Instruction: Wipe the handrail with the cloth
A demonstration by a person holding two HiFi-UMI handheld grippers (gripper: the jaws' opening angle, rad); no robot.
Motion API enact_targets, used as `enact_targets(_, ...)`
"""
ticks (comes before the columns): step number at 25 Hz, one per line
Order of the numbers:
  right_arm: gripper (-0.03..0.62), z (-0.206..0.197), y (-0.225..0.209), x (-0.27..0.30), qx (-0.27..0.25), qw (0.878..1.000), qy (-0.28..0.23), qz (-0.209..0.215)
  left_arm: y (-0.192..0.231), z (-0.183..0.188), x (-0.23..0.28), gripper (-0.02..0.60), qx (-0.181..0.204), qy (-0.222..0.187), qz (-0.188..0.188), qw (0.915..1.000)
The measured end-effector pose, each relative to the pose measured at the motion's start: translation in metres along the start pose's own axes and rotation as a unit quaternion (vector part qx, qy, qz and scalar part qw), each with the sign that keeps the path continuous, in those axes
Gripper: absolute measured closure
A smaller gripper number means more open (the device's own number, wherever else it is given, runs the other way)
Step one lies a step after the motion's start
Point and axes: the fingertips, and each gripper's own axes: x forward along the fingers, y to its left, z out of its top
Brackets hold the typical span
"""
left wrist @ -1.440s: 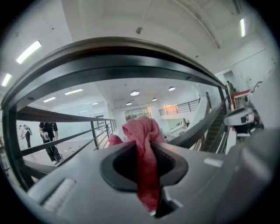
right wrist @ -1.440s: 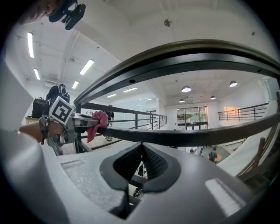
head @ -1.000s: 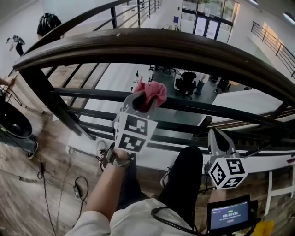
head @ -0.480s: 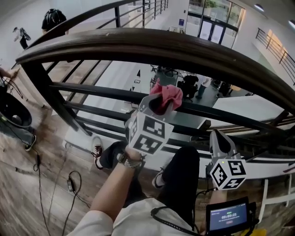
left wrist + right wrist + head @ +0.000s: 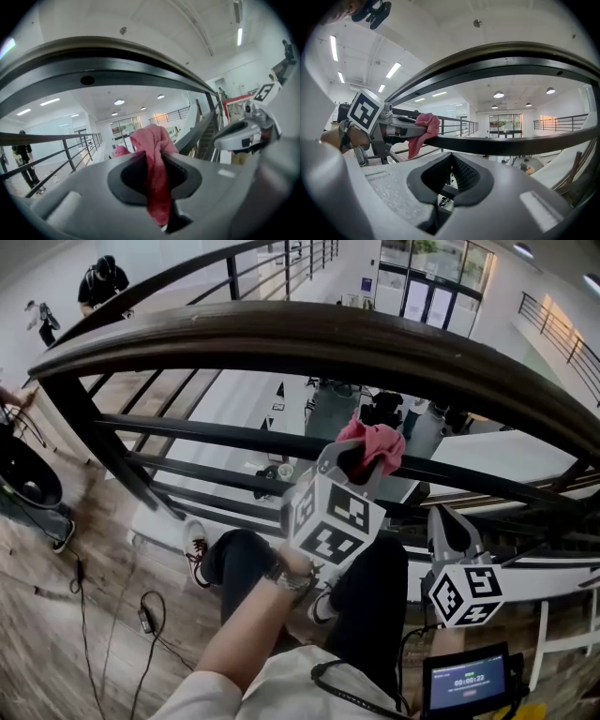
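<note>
A broad dark wooden handrail (image 5: 281, 334) arcs across the head view, with thinner black rails (image 5: 206, 432) below it. My left gripper (image 5: 361, 460) is shut on a pink cloth (image 5: 377, 442), which rests against the upper black rail. In the left gripper view the cloth (image 5: 152, 159) hangs pinched between the jaws, under the handrail (image 5: 93, 61). My right gripper (image 5: 448, 521) sits lower right, near the lower rails, jaws together and empty. From the right gripper view the cloth (image 5: 423, 129) drapes over the black rail (image 5: 511, 143).
Black posts and several horizontal rails close off the front; an open lower hall lies beyond. Cables (image 5: 145, 615) trail on the wooden floor at left beside a black round object (image 5: 23, 479). A small screen (image 5: 466, 679) hangs at bottom right. People (image 5: 98, 282) stand far off.
My left gripper has carried the pink cloth to the right along the black rail. The right gripper has stayed where it was.
</note>
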Motion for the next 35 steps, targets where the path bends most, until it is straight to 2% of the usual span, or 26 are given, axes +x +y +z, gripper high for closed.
enact_targets(8, 0.591, -0.004, 0.009, -0.002, 0.009, 1.0, 0.007, -0.026, -0.007, 0.001, -0.002, 0.505, 0.062, -0.008, -0.006, 0.998)
enact_targets(11, 0.592, -0.002, 0.016, -0.003, 0.013, 0.999, 0.006, -0.037, -0.004, 0.0, -0.006, 0.505, 0.067, -0.014, -0.008, 0.9976)
enact_targets(17, 0.591, 0.001, 0.043, -0.003, 0.011, 0.999, 0.003, -0.05, 0.014, -0.013, -0.024, 0.505, 0.027, -0.02, -0.03, 0.999)
enact_targets(22, 0.591, 0.006, 0.069, 0.01, 0.007, 0.998, 0.0, -0.056, 0.03, -0.025, -0.033, 0.505, 0.027, -0.019, -0.046, 0.9984)
enact_targets(28, 0.591, 0.009, 0.089, 0.015, 0.006, 0.998, 0.0, -0.059, 0.047, -0.028, -0.044, 0.505, 0.009, -0.027, -0.044, 0.9986)
enact_targets(35, 0.591, 0.001, 0.12, 0.032, 0.009, 0.998, 0.0, -0.059, 0.09, -0.049, -0.068, 0.505, -0.016, -0.026, -0.036, 0.9989)
